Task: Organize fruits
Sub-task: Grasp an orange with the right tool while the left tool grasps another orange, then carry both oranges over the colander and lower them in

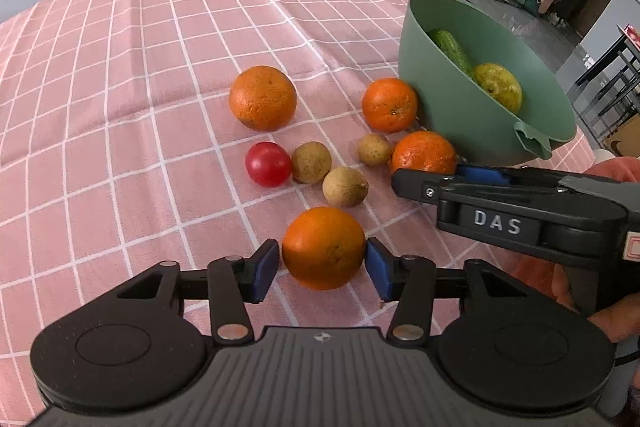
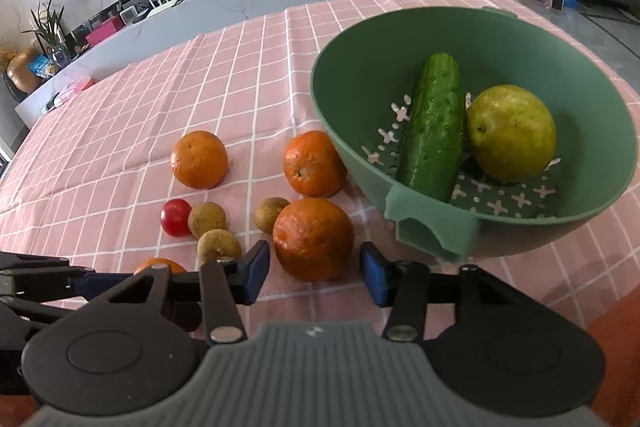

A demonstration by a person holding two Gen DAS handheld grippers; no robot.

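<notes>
Low in the centre of the left wrist view, the left tool has its blue pads on either side of a round orange fruit; both pads appear to touch its skin, so it is gripping this orange, which rests on the pink checked cloth covering the surface. In the right wrist view only a sliver of that fruit shows at lower left, behind the left tool's dark arm.

The right tool is open, its blue pads spread around a second, wrinkled orange low in the centre of its view, with gaps on both sides, wider on the right. In the left wrist view this tool enters from the right, its tips at the same orange.

A green plastic colander bowl fills the upper right of the right wrist view. Inside lie a bumpy green cucumber and a yellow-green pear-like fruit, touching each other. A third orange sits against the bowl's outer wall, and a fourth orange lies well apart to the left.

Between the oranges are a small red tomato, touching one of three small tan round fruits, the second just below it, and the third touching the wrinkled orange.
</notes>
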